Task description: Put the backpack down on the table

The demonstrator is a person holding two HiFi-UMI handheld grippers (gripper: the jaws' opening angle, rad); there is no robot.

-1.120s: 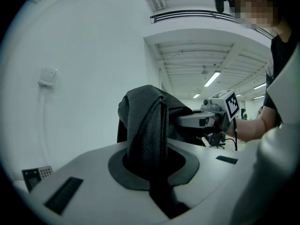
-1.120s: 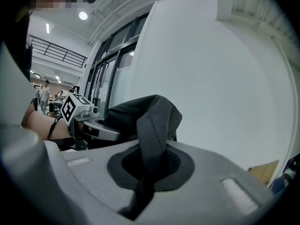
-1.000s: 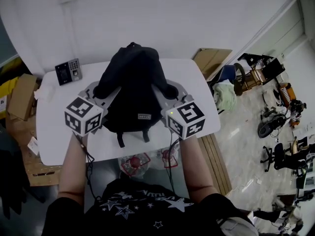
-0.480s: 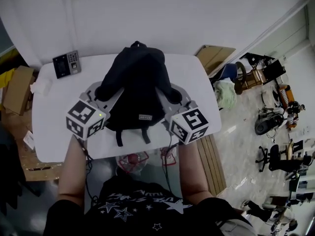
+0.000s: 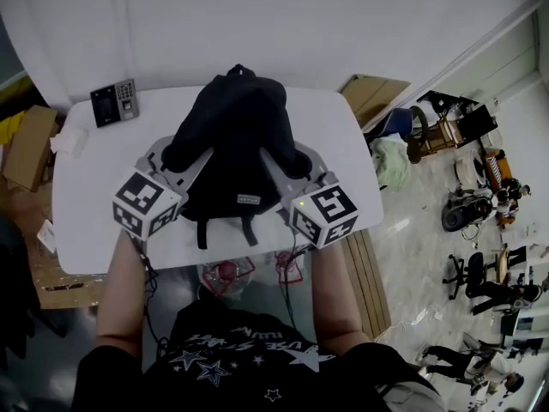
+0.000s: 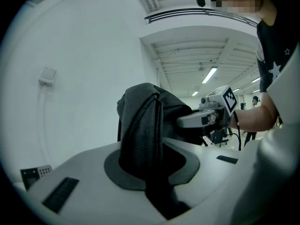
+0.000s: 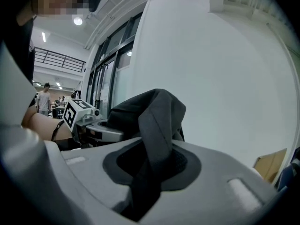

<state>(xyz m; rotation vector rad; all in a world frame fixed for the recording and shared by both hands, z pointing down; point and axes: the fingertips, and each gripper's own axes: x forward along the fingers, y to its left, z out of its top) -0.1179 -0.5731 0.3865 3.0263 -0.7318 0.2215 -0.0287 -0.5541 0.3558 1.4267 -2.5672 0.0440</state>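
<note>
**Backpack upright on the table, right strap coming loose**

In the head view the black backpack point(image 5: 236, 144) stands at the middle of the white table point(image 5: 86, 221). Its two webbing tails point(image 5: 225, 232) trail toward 6 o'clock and stop short of the near edge. The left gripper point(image 5: 190, 154) comes in at the pack's 8 o'clock and the right gripper point(image 5: 285, 160) at its 4 o'clock. From above, both sets of jaws vanish under fabric. A keypad unit point(image 5: 116, 103) lies at the pack's 10 o'clock, near the table's far corner. A cardboard box point(image 5: 26, 144) sits off the table at 9 o'clock.

The gripper views show what the head camera cannot. In the left gripper view the left strap point(image 6: 140, 130) rises taut and upright, pinched hard between jaws pressed together on it. In the right gripper view the right strap point(image 7: 157, 125) is twisted and slacker. It lies between jaws that have just been opening and now stand narrowly apart, no longer biting it. Each gripper view also catches the opposite gripper across the pack. Neither shows the pack's base.

Compared with a second ago, the backpack and both grippers keep the same arrangement on the table. The left clamp is unchanged, and only the right jaws have eased.
</note>
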